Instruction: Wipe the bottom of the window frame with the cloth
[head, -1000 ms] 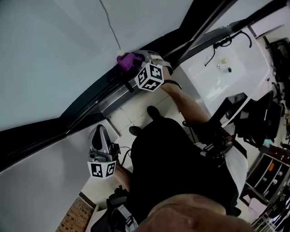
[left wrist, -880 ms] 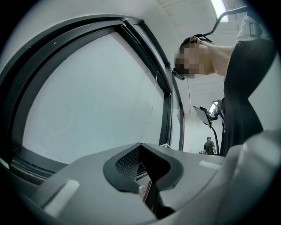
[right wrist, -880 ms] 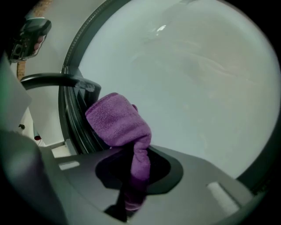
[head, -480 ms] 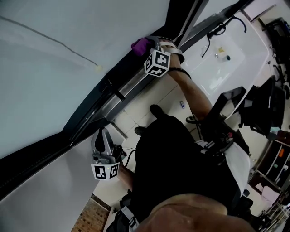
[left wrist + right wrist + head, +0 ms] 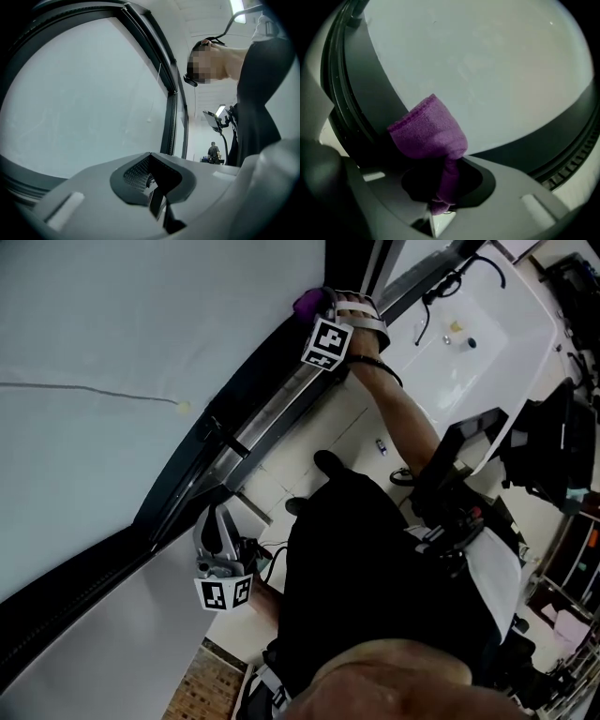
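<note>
A purple cloth (image 5: 307, 302) is bunched in my right gripper (image 5: 319, 309), which is shut on it and holds it against the dark bottom window frame (image 5: 253, 423) near the upper end of the rail in the head view. The right gripper view shows the cloth (image 5: 429, 136) folded between the jaws, lying over the dark frame (image 5: 365, 98) below the pale glass (image 5: 487, 61). My left gripper (image 5: 216, 532) hangs low beside the frame's lower stretch, shut with nothing in it. From the left gripper (image 5: 156, 201), only the window frame (image 5: 171, 117) and glass are in sight.
A white desk (image 5: 487, 362) with a black cable and small items stands right of the window. Black equipment (image 5: 469, 451) sits behind the person's arm. Tiled floor (image 5: 309, 442) runs under the frame. A thin cord with a knob (image 5: 183, 406) hangs across the glass.
My right gripper has slid the cloth along the bottom frame, up and to the right in the head view. The left gripper has stayed about where it was.
</note>
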A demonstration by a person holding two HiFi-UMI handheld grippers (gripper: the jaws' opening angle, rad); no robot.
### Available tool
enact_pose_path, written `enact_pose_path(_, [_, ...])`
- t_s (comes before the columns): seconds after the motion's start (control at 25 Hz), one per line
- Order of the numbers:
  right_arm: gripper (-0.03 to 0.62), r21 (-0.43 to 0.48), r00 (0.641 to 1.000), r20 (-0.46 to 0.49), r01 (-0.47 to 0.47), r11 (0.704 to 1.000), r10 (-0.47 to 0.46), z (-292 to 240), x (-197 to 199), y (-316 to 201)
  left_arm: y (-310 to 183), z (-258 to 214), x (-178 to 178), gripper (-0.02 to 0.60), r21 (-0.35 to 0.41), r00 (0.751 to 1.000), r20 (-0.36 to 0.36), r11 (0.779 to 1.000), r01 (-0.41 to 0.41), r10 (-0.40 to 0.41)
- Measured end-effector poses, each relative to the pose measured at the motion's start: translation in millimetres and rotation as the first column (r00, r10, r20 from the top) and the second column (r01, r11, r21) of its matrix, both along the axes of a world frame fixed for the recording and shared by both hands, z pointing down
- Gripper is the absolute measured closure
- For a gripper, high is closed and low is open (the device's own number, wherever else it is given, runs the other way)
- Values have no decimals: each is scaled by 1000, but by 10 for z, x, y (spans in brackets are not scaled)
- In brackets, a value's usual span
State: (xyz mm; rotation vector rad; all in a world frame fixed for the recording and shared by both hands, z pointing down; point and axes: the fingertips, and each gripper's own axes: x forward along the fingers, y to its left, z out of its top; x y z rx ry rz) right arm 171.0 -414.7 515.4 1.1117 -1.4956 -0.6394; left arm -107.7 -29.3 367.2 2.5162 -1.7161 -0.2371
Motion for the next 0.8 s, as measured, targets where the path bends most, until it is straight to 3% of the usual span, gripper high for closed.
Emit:
enact_pose_path(0.56, [537, -27, 998, 54, 15, 1000, -13, 135, 51, -47, -45, 76, 95, 581, 20, 999, 0, 999, -33, 33])
enact_pose_path(0.72, [536, -99, 999, 41, -11, 995, 15, 189, 266, 245, 21, 75, 83, 581, 25, 999, -7, 999, -34, 34])
enact_pose_path(0.8, [533, -183, 994, 98, -21, 983, 39, 266, 386, 539, 43, 85, 65, 581, 27, 999, -13, 999, -37, 37])
